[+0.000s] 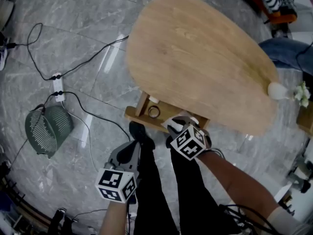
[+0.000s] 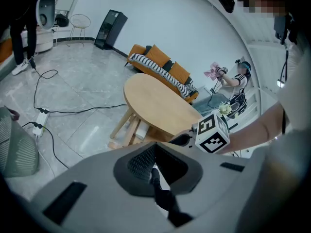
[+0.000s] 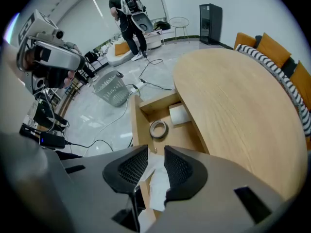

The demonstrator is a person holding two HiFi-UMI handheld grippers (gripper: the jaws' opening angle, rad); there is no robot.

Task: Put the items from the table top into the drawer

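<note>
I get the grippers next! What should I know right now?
Left gripper: shut, empty, off to the side of the drawer.
Right gripper: jaws apart above the open wooden drawer, crumpled white paper between them.
Already inside: a grey tape ring and a white roll.
The oval wooden table shows only what looks like a white vase at its far end.
Left: drop the paper in, perhaps the vase, then probably shut the drawer.

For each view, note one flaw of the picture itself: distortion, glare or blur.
Head view: light glares in streaks off the marble floor. Left gripper view: the corners go dark. Right gripper view: the wide lens bows the edge of the table.
</note>
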